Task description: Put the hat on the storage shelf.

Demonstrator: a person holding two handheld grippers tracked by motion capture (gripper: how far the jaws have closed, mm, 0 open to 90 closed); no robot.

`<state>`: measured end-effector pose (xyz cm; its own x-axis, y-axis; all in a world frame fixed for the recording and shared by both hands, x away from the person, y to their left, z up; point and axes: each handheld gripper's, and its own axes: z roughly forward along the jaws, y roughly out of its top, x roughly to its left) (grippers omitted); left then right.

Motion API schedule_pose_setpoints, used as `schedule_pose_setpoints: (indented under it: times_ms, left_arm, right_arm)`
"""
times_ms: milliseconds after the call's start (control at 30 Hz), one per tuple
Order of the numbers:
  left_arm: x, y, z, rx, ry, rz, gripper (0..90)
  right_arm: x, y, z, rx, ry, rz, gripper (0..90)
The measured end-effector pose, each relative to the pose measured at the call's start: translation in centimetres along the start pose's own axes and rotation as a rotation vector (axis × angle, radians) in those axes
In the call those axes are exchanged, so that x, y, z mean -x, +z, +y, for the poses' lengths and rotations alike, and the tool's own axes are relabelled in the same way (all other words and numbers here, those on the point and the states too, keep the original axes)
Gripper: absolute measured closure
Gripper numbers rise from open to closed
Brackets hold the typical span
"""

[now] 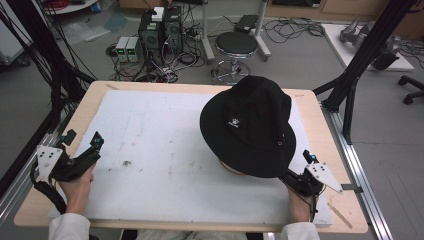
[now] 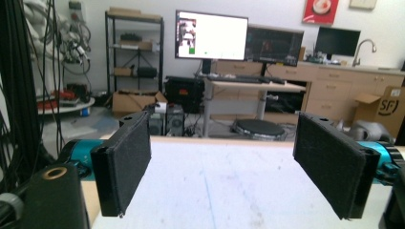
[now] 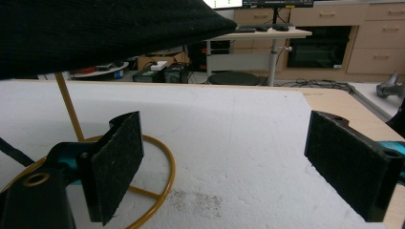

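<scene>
A white-padded surface [image 1: 150,150] stands in a cluttered lab. The black hat [image 1: 247,125] sits on a yellow wire stand [image 3: 160,157] just ahead-left of the right hand-held gripper [image 3: 248,157], jaws apart. The left hand-held gripper [image 2: 229,157] is open, well apart. Approach the brim low and pinch it squarely. The hat's small white logo is unreadable; a box behind reads "SF".

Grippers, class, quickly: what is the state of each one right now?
Left gripper: open, holding nothing, over the white mat.
Right gripper: open, holding nothing, beside the black hat on its yellow stand.
</scene>
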<state>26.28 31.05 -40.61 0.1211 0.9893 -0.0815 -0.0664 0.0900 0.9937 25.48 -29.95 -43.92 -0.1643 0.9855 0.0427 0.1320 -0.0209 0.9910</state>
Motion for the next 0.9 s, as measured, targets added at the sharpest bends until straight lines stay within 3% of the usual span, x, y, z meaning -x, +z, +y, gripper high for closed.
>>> schedule_pose_setpoints:
  times_ms: [200,267,567,900]
  left_arm:
    - [-0.5,-0.6,-1.6,-0.027,-0.002,0.005,21.2]
    - [-0.7,-0.7,-1.9,-0.031,-0.021,0.005,21.5]
    - [-1.1,-1.1,-2.4,-0.030,-0.063,-0.012,21.5]
    - [-1.6,-1.2,-2.7,-0.030,-0.082,0.000,22.6]
  right_arm:
    - [0.0,0.0,0.0,-0.001,0.006,0.001,12.5]
    - [0.0,0.0,0.0,-0.002,0.008,0.002,12.5]
    - [0.0,0.0,0.0,-0.004,0.023,0.006,12.5]
    - [0.1,0.0,-0.1,-0.007,0.025,0.015,12.4]
